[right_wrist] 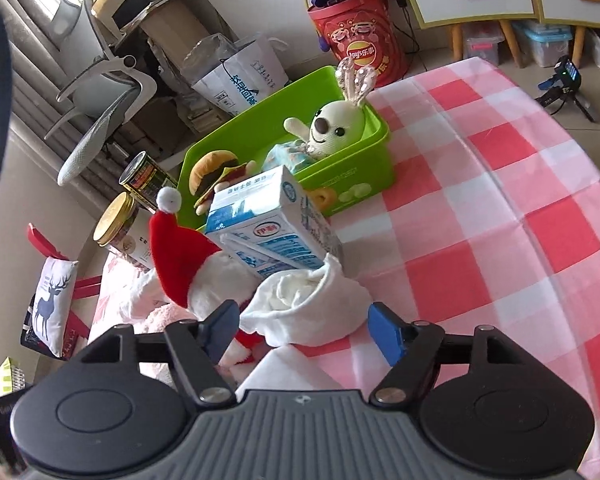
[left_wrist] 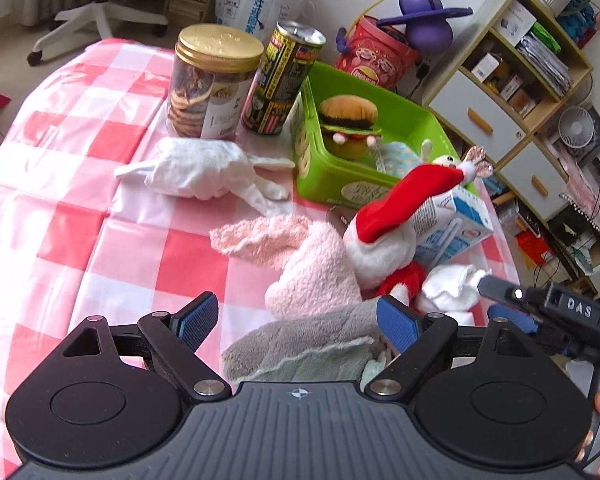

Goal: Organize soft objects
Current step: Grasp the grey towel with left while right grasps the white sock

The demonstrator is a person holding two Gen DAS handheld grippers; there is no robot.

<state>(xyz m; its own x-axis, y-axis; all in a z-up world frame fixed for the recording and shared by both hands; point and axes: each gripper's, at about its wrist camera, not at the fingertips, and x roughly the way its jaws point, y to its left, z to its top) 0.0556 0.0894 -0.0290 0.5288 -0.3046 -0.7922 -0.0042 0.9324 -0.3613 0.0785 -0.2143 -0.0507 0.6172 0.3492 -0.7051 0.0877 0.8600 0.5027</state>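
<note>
A green basket holds a plush burger and a cream bunny doll. My left gripper is open above a grey cloth, with a pink fluffy sock just ahead. My right gripper is open around a white cloth bundle; it shows at the right of the left wrist view. A Santa plush lies against a milk carton. A white plush lies left of the basket.
A cookie jar and a black-yellow can stand behind the white plush. The table has a pink checked cloth. A red snack bucket, an office chair and shelving stand beyond the table.
</note>
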